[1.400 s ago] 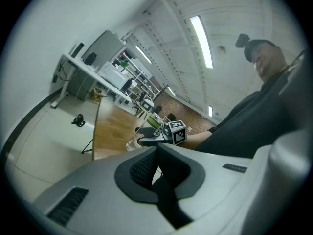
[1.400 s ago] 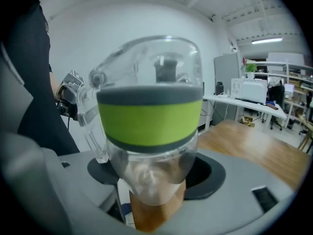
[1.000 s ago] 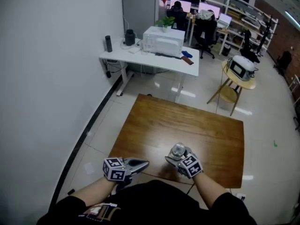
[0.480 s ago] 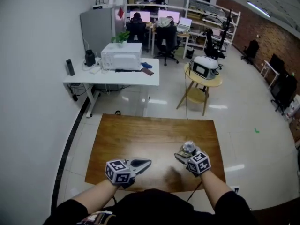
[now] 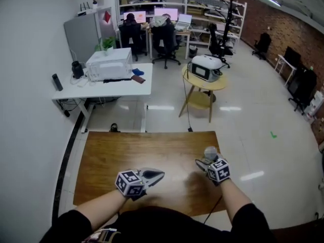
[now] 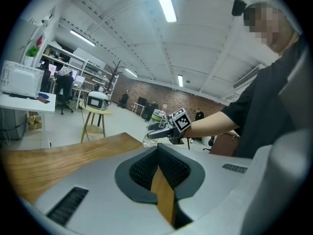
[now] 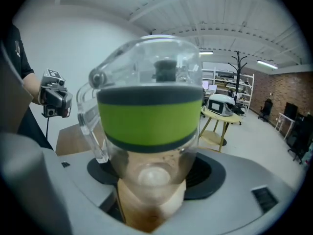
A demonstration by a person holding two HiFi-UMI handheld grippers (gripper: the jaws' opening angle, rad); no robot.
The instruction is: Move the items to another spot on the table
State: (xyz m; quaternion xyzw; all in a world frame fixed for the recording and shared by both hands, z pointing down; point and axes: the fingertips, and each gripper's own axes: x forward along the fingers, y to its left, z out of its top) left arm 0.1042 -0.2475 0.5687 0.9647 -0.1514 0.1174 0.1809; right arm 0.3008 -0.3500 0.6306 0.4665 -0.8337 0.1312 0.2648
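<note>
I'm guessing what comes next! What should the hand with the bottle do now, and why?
Probably lower the bottle straight down onto the table, and only then let go. The right gripper is clamped on it over bare wood near the table's right edge, so a spot is ready below. The left gripper is shut and empty, so it isn't helping.

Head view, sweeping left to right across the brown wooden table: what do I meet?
Left gripper, jaws shut with nothing in them → bare middle of the brown wooden table → right gripper, closed on a clear bottle with a green band.
</note>
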